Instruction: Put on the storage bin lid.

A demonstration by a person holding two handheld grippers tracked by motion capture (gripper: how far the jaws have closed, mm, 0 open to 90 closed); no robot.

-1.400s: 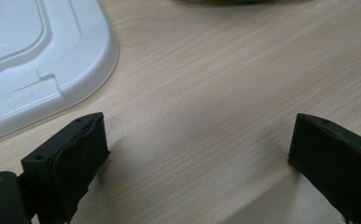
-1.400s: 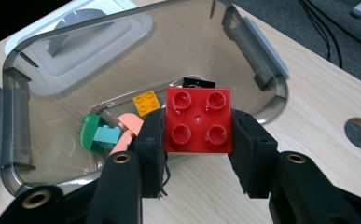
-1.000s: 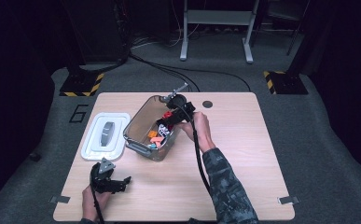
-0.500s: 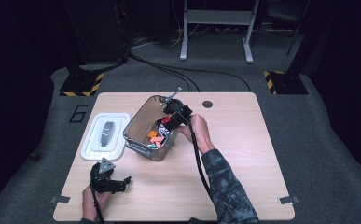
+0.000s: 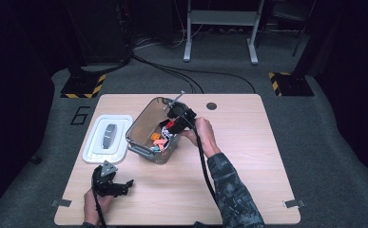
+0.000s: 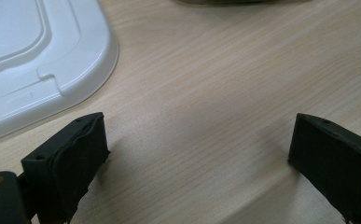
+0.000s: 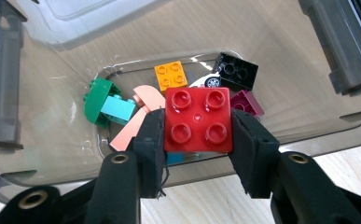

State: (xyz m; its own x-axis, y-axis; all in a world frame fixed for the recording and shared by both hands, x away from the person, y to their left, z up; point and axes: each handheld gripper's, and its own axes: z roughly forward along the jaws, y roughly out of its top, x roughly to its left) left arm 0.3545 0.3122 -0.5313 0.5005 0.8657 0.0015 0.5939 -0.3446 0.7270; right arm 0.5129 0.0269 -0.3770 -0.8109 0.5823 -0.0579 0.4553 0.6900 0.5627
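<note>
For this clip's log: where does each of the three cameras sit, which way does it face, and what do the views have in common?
High view: fixed above the person's side, looking forward and down on the wooden table; both forearms, left tongs and right tongs show.
Left gripper view: rides the left tongs, facing bare tabletop between wide-open jaws; white lid at upper left.
Right gripper view: rides the right tongs, looking down into the clear bin, jaws clamping a red brick.
Shared: lid in high and left views; bin and bricks in high and right.

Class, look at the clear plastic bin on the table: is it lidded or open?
Open. The bin has no cover; the white lid lies flat on the table beside it.
</note>
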